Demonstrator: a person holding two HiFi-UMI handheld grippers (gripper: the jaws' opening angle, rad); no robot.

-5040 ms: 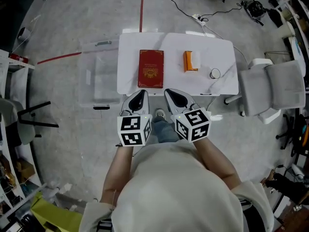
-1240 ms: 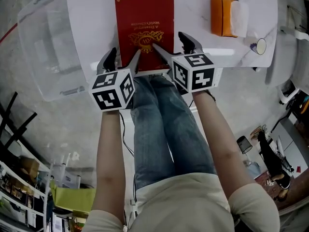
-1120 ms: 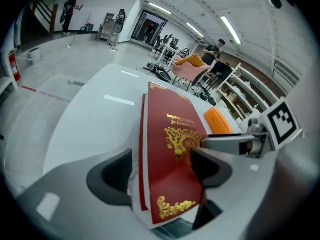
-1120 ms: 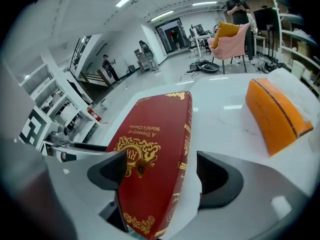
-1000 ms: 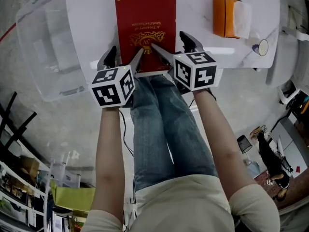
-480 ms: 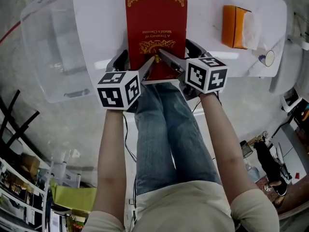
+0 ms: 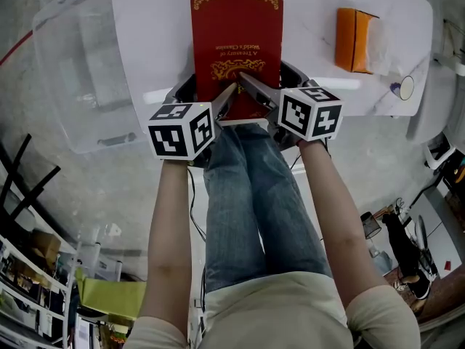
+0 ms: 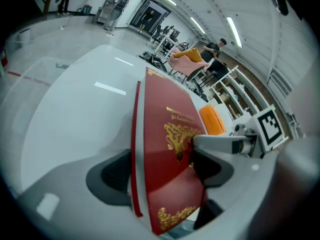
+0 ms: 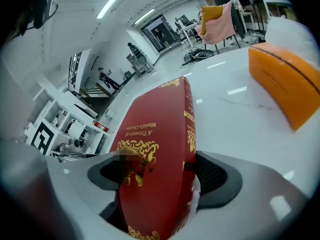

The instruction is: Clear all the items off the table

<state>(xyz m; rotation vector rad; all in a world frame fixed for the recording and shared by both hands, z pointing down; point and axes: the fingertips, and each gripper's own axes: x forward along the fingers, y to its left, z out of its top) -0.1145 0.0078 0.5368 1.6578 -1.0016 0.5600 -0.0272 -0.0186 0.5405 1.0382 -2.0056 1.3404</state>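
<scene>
1. Head view: we see the red book (image 7: 237,42) lying cover-up on the white table (image 7: 152,35). Its long axis runs straight away from us, and its near short end reaches the table's near edge, above our knees.
   - The left gripper (image 7: 209,91) straddles the near left corner, one finger on the cover and the other outside the long edge.
   - The right gripper (image 7: 265,75) does the same at the near right corner.
   - An orange box (image 7: 352,40) sits well to the right of the book, and a small round object (image 7: 406,87) lies near the table's right edge.
   - A clear plastic bin (image 7: 73,71) stands on the floor against the table's left side.

2. Left gripper view: we look along the book (image 8: 165,154), which stretches away lengthwise between the jaws.
   - The white page edge faces the left pad and the gilt cover faces the right pad.
   - Both pads of the left gripper (image 8: 162,171) press on the book, so it is clamped.
   - One finger (image 8: 220,143) of the right gripper rests on the cover just beside them.
   - The orange box (image 8: 212,120) shows beyond the book.

3. Right gripper view: the book (image 9: 155,164) again points away from us, with its gold-stamped spine on the right.
   - The jaws of the right gripper (image 9: 167,176) have just been closing with the book between them.
   - The right pad bears on the spine side and the left pad on the cover, so the book is gripped.
   - The orange box (image 9: 282,86) stands apart on the table (image 9: 235,114) to the right.
</scene>
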